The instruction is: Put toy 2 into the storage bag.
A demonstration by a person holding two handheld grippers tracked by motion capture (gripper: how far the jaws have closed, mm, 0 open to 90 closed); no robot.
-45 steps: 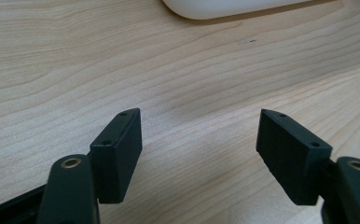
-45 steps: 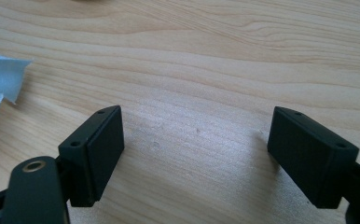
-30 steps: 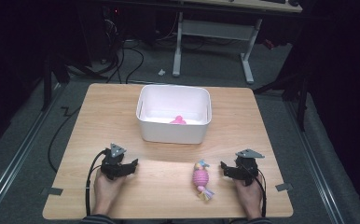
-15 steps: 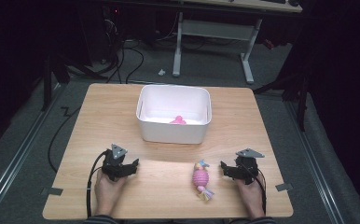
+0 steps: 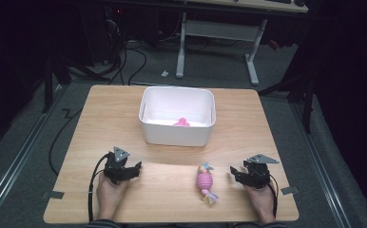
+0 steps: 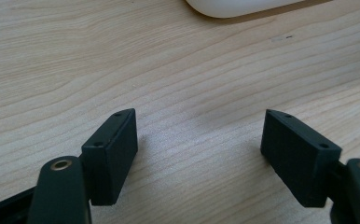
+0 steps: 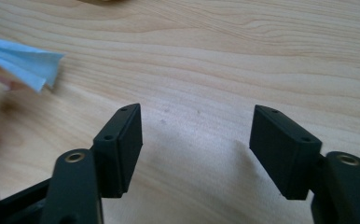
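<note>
A small pink toy [image 5: 204, 183] with a blue bow and frilly ends lies on the wooden table [image 5: 101, 118] near its front edge. My right gripper [image 5: 235, 174] rests just right of it, open with nothing between the jaws. In the right gripper view the toy's blue bow [image 7: 22, 63] pokes in at the left, beyond the open right gripper [image 7: 194, 128]. My left gripper [image 5: 135, 168] rests at the front left, open and holding nothing. The left gripper [image 6: 199, 133] shows bare wood between its jaws. A white bin [image 5: 178, 137] stands mid-table with a pink object [image 5: 181, 122] inside.
The bin's rounded corner [image 6: 234, 7] shows at the top of the left gripper view. Beyond the table are a desk frame [image 5: 217, 31] and cables [image 5: 134, 57] on the dark floor. Bare wood lies between the two grippers.
</note>
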